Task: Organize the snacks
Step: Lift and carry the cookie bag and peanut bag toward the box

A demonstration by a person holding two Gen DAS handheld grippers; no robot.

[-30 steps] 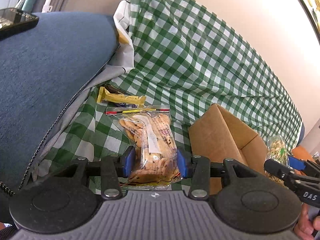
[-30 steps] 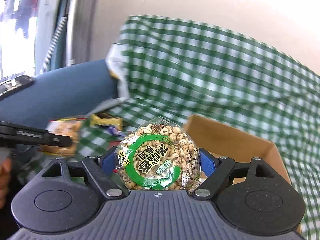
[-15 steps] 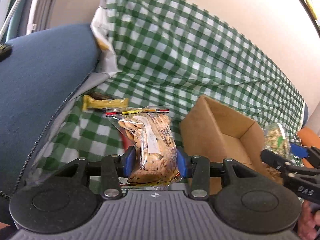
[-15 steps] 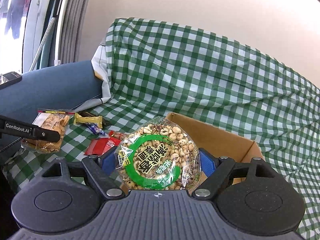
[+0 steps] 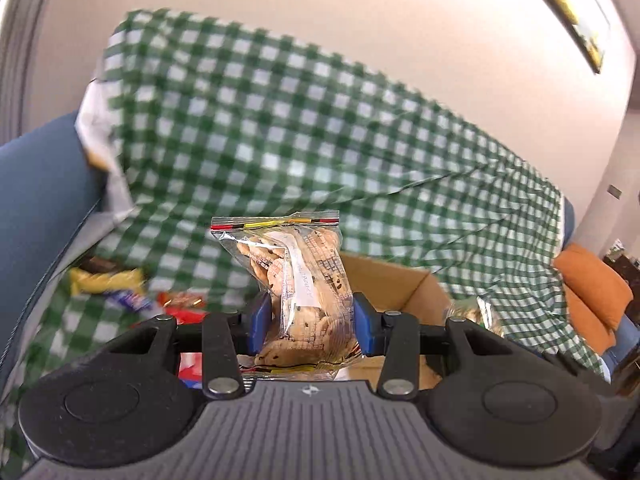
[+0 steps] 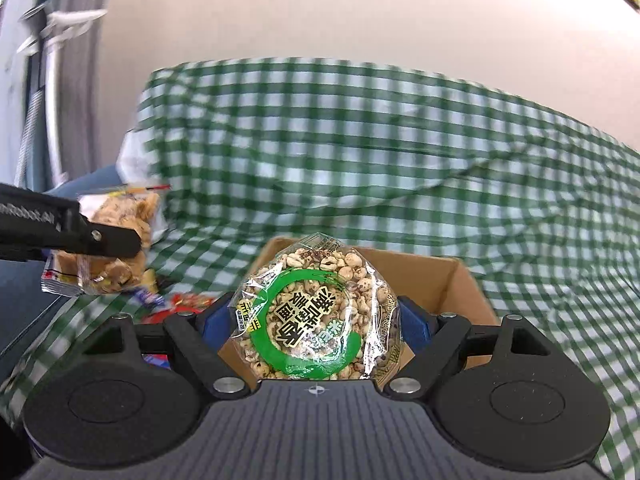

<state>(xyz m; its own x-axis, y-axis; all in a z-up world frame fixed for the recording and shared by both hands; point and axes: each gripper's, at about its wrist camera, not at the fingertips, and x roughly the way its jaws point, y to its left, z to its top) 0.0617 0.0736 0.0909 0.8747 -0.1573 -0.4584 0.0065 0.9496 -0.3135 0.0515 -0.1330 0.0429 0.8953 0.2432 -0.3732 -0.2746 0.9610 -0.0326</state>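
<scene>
Raised, both hand-held grippers clamp bags: cookies (image 5: pixel 306 280) left, seemingly puffed grain (image 6: pixel 316 316) right.

One cookie bag (image 5: pixel 298 280), one puffed-grain bag (image 6: pixel 316 316), one box (image 6: pixel 436 280).

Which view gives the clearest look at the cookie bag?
The left wrist view: the cookie bag stands sharp and central, clamped by the left gripper, zip strip up. In the right wrist view it appears only at the left edge, blurred and partly hidden behind that gripper's finger.
</scene>
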